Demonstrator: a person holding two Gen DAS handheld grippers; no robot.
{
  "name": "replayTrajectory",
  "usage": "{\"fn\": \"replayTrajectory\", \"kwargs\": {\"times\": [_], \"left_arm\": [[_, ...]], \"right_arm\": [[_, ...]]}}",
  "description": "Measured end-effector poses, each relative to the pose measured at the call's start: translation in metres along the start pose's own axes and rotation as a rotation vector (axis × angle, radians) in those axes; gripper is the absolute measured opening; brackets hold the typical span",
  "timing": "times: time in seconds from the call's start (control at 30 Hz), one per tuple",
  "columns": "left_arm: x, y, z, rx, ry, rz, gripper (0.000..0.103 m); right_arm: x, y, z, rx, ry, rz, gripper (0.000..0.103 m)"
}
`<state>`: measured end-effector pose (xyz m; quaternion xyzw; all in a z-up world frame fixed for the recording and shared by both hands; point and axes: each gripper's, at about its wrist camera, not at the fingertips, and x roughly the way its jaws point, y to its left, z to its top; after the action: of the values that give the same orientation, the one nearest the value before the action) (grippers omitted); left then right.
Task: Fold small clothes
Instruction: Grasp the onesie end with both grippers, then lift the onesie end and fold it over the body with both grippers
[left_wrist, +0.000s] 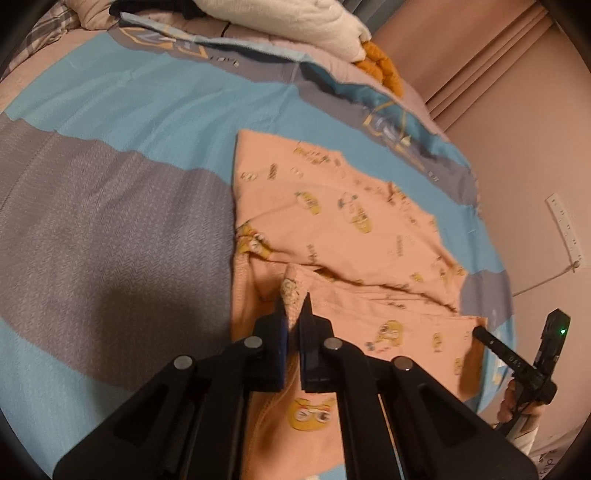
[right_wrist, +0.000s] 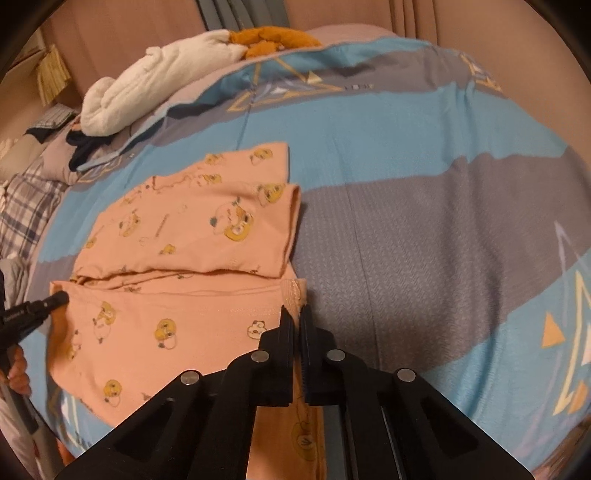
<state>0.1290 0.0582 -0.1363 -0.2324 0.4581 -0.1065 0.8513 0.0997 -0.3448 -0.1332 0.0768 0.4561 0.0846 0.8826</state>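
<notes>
Since both grippers are already clamped on the near edge of the peach garment (left_wrist: 332, 221), which lies half folded on the bed (left_wrist: 110, 221), I'd say I'm mid-fold, so next is carrying that edge up and over evenly. Left gripper (left_wrist: 294, 306) and right gripper (right_wrist: 294, 314) pinch opposite corners, fingers closed on fabric, angled low.

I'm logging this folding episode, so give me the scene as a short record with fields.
surface: bed with blue and grey quilt
garment: peach printed garment, partly folded
left gripper: shut on one garment corner
right gripper: shut on the opposite corner
far end of bed: white towel, orange plush
</notes>
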Motion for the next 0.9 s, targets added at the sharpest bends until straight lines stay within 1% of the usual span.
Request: {"fn": "replayTrajectory", "kwargs": {"times": [0.3,0.5,0.67,0.9], "left_arm": [[-0.047,-0.013,-0.010,-0.003,-0.099,-0.051,0.003],[-0.075,-0.013,-0.008,-0.028,-0.160,-0.082,0.003],[-0.086,-0.019,0.004,-0.021,-0.202,-0.101,0.003],[-0.086,-0.027,0.036,-0.004,-0.255,-0.097,0.003]], "right_arm": [[-0.055,0.005,0.004,0.017,-0.137,0.080,0.004],[-0.079,0.014,0.011,-0.007,-0.214,0.099,0.004],[-0.083,0.021,0.025,-0.029,-0.251,0.103,0.004],[-0.076,0.034,0.067,-0.087,-0.288,0.091,0.004]]}}
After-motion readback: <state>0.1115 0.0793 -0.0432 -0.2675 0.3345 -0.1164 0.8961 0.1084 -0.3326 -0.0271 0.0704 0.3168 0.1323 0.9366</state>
